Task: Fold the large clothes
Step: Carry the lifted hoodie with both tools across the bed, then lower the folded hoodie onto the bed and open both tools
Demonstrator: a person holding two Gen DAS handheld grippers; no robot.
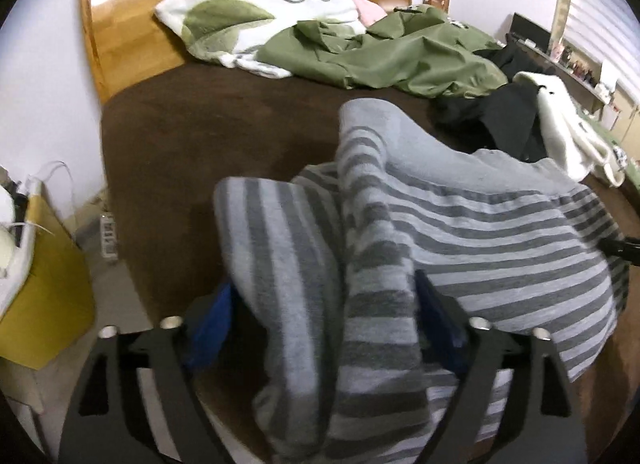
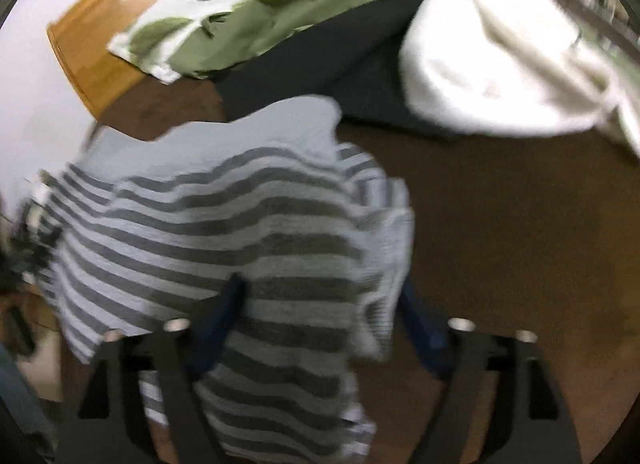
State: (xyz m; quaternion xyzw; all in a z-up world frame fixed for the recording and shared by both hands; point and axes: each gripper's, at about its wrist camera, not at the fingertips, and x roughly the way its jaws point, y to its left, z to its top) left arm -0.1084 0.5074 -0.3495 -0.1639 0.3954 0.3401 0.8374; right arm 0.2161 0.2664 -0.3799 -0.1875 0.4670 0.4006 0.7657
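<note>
With both jaws spread wide, my left gripper [image 1: 320,312] and right gripper [image 2: 320,312] grip nothing, though the striped sweater [image 1: 440,215] lies loosely between their fingers. Pulling back carelessly could snag the knit and undo the fold. It sits rumpled, grey-banded, on the brown bed [image 1: 200,135].

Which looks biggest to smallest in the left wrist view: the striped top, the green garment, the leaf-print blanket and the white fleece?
1. striped top, though it lies nearest the camera, which inflates it
2. green garment
3. leaf-print blanket, close to the green garment, so that order is unsure
4. white fleece, partly cut off
</note>
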